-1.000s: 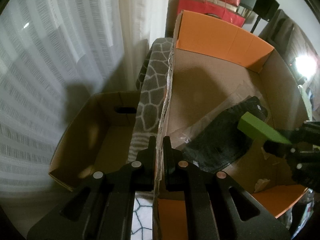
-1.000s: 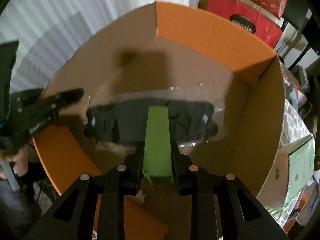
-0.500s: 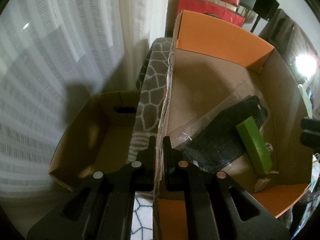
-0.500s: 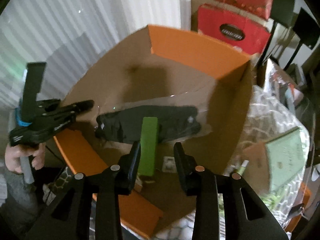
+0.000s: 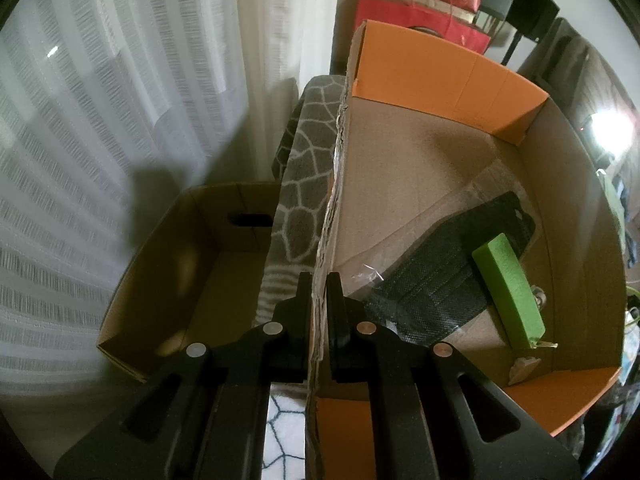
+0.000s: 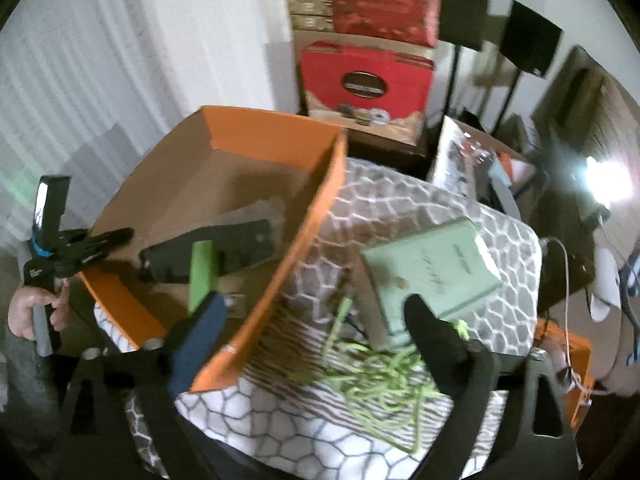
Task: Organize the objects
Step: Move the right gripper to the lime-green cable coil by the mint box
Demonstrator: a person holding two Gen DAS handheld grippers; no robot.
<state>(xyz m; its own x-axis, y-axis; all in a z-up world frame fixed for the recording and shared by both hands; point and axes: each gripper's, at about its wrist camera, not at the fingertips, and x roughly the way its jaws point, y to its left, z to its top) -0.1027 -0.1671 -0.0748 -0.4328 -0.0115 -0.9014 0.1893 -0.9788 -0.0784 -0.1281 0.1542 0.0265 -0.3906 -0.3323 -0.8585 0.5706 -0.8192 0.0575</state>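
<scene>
Over the patterned grey bedspread [image 6: 400,208] our right claw [image 6: 320,320] gapes empty, left claw [image 5: 316,292] clamps the orange cardboard box [image 5: 440,68] wall, green rectangular block [image 5: 508,292] lies inside; next pick: green cord tangle [image 6: 380,372].

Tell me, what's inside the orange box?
Inside the orange box: a green block lying on a black packet in clear plastic. Whatever is under the packet is hidden.

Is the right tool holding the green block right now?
No, the right tool is open and empty, while the green block lies inside the orange cardboard box.
</scene>
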